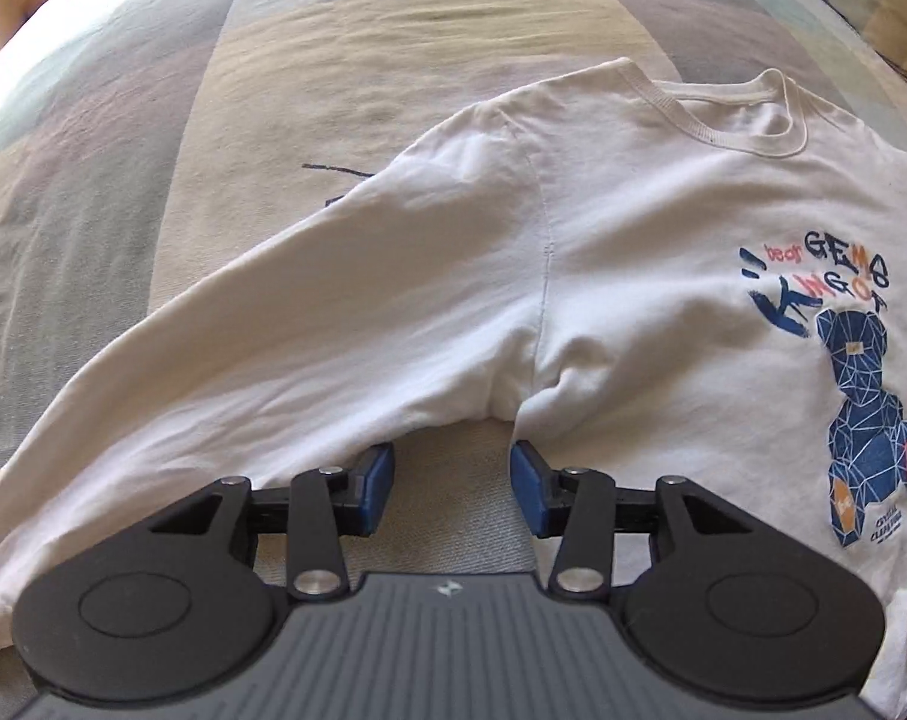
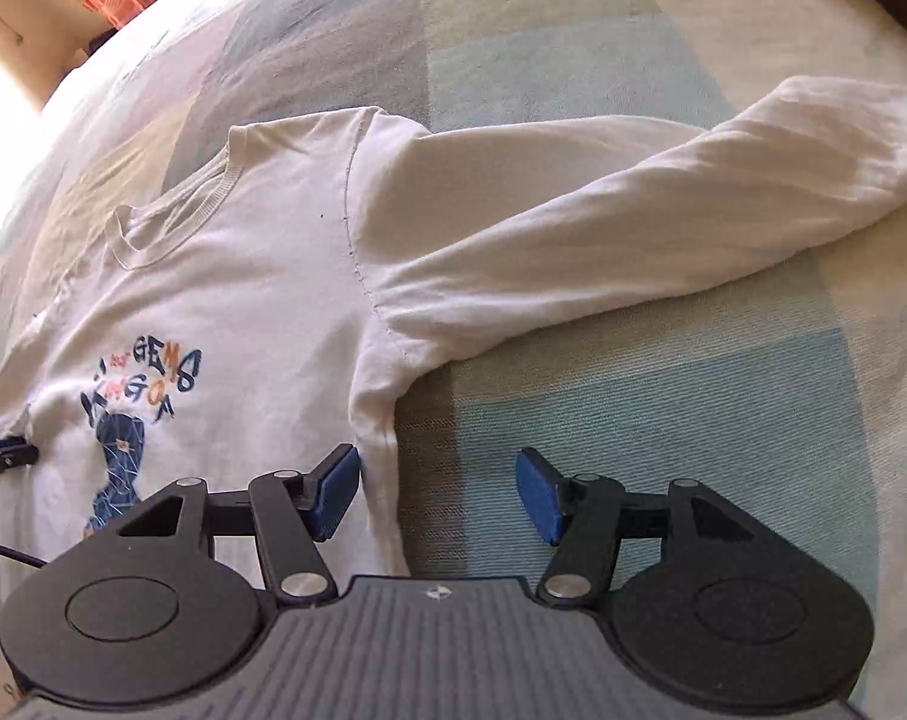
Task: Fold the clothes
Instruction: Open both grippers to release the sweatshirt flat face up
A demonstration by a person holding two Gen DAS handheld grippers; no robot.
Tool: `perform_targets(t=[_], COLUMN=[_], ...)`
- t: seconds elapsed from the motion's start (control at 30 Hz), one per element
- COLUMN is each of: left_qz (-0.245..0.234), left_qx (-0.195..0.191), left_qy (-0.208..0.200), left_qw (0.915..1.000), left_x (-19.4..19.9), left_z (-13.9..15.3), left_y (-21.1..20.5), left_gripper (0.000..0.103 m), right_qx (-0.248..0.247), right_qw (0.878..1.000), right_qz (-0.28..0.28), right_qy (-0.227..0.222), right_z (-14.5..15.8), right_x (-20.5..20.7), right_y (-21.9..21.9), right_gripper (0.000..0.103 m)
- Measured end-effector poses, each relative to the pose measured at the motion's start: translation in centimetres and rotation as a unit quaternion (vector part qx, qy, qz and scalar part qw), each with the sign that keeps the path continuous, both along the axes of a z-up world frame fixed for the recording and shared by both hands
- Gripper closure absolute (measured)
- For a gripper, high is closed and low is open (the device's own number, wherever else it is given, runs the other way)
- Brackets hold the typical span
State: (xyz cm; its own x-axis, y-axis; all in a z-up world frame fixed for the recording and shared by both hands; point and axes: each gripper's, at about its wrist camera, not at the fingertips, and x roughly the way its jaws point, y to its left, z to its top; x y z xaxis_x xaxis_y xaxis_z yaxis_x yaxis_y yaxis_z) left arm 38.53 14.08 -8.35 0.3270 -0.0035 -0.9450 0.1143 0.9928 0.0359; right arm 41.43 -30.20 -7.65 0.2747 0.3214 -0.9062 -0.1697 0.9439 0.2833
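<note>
One white long-sleeved shirt laid face up on a striped bedspread, chest print read as "GEMS" and "KING OF" above a blue bear, left gripper spread at the armpit, right gripper spread over the side seam.

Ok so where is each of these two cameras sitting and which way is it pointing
Left wrist view: on the left gripper, jaws open, facing the white long-sleeved printed shirt at its armpit, on the pastel checked bedspread.
Right wrist view: on the right gripper, jaws open, over the shirt's other side seam and sleeve; the left gripper's tip shows at its left edge.
Shared: shirt, blue bear print, neckline, bedspread.
</note>
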Motion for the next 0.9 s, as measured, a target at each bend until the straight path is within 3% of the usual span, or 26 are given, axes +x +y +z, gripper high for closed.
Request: perform_targets(t=[0.13,0.2,0.33,0.43,0.5,0.63,0.73,0.9], left_qz=[-0.010,-0.051,-0.140,-0.173,-0.163,-0.120,-0.118,-0.127], left_qx=[-0.043,-0.051,-0.057,-0.044,-0.039,-0.042,-0.033,-0.050], left_qy=[-0.023,-0.031,-0.023,-0.004,0.010,0.045,0.023,-0.041], left_qw=[0.9988,0.9969,0.9882,0.9840,0.9858,0.9909,0.9922,0.9897], left_x=[-2.1,-3.4,-5.4,-7.5,-9.1,-10.6,-9.5,-4.8], left_z=[2.4,2.8,1.8,0.2,-0.3,0.2,1.5,2.0], left_y=[-0.2,-1.9,-6.5,-8.4,-7.9,-6.2,-6.2,-8.3], left_gripper=[0.064,0.063,0.059,0.058,0.057,0.055,0.055,0.054], right_qx=[0.001,0.002,0.005,-0.015,-0.021,-0.027,-0.032,-0.040], right_qw=[0.995,0.989,0.971,0.951,0.949,0.953,0.955,0.959], right_qz=[0.092,0.138,0.234,0.303,0.307,0.293,0.282,0.264], right_qy=[-0.028,-0.042,-0.052,-0.063,-0.068,-0.078,-0.085,-0.096], right_z=[1.2,1.8,1.8,0.5,0.5,0.7,0.9,1.2], right_x=[-2.4,-3.6,-6.4,-9.4,-9.6,-9.1,-8.7,-8.1], right_y=[3.0,4.5,8.1,10.4,10.5,9.8,9.3,8.5], right_gripper=[0.036,0.033,0.031,0.031,0.031,0.017,0.017,0.017])
